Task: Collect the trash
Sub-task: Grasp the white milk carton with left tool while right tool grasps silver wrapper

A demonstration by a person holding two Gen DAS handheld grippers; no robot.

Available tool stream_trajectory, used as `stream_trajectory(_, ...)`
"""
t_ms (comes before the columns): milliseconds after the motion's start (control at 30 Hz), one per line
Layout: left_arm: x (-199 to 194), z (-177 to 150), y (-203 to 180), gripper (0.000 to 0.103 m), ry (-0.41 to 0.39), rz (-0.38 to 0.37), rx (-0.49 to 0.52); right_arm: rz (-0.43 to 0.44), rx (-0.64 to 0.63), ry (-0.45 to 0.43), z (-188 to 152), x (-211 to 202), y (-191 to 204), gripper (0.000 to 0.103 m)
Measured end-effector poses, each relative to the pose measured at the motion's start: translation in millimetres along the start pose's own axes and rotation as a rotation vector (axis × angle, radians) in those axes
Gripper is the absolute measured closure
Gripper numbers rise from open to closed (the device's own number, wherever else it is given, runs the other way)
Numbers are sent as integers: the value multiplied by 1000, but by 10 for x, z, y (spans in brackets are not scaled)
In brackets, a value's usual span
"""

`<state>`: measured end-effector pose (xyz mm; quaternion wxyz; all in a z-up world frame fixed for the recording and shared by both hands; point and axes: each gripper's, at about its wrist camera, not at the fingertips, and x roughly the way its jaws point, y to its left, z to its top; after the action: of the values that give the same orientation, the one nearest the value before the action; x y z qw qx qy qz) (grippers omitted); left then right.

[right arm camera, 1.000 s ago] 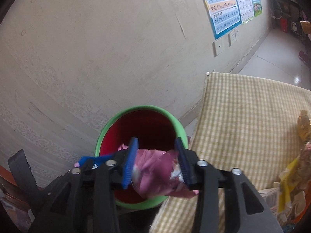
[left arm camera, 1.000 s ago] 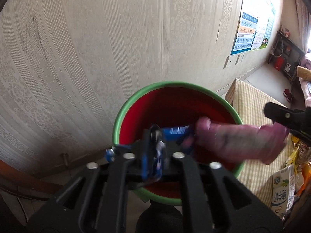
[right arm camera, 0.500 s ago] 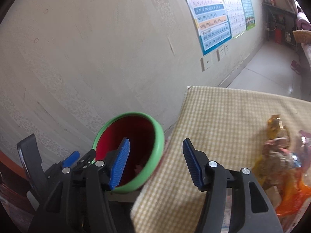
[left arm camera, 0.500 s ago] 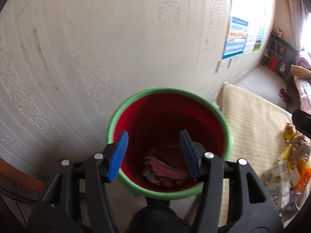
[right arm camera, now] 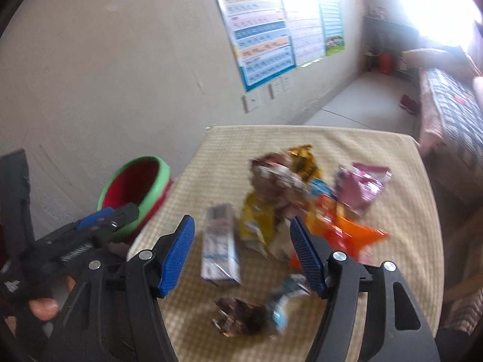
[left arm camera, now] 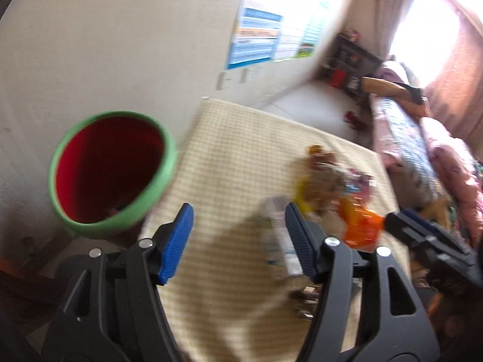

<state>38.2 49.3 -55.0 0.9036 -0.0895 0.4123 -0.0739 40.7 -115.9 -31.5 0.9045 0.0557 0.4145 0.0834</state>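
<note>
A red bin with a green rim (left arm camera: 111, 169) stands left of the checked table (left arm camera: 235, 157); it also shows in the right wrist view (right arm camera: 135, 187). My left gripper (left arm camera: 238, 235) is open and empty above the table's left part. My right gripper (right arm camera: 244, 250) is open and empty above a white milk carton (right arm camera: 220, 250). A pile of wrappers lies on the table: yellow (right arm camera: 256, 223), orange (right arm camera: 344, 235), pink (right arm camera: 362, 187), brown (right arm camera: 241, 319). The carton also shows in the left wrist view (left arm camera: 280, 241). Both views are blurred.
The wall with posters (right arm camera: 271, 30) runs behind the bin and table. A bed with pink bedding (left arm camera: 437, 157) lies at the right. The other gripper's body (right arm camera: 75, 241) shows at the lower left of the right wrist view.
Both grippers let their wrappers drop into the bin and opened. Both have since swung right, away from the bin and over the table with the trash pile.
</note>
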Motion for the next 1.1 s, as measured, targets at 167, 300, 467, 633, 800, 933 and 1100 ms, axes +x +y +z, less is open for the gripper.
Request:
stream_trajectory(167, 34, -49, -450, 33, 3, -31, 94, -57, 76, 21, -242, -104, -362, 39)
stream_trajectory(300, 340, -157, -564, 33, 74, -5, 102, -57, 136, 61, -411, -76, -541, 39)
stream_trajectory(467, 774, -253, -610, 33, 160, 33, 103, -40, 179, 103, -529, 1, -627, 39)
stream_trajectory(633, 1105, -298, -614, 40, 223, 56, 93, -21, 169, 126, -585, 72, -583, 39)
stream_trajectory(800, 1220, -347, -536, 58, 251, 54, 68, -16, 162, 146, -616, 123, -560, 39)
stream_trajectory(933, 1198, -346, -500, 65, 244, 37, 63, -17, 163, 171, -647, 191, -565, 39)
stream_trajectory(1100, 1085, -315, -433, 66, 220, 37, 65, -2, 171, 206, -693, 284, -566, 39)
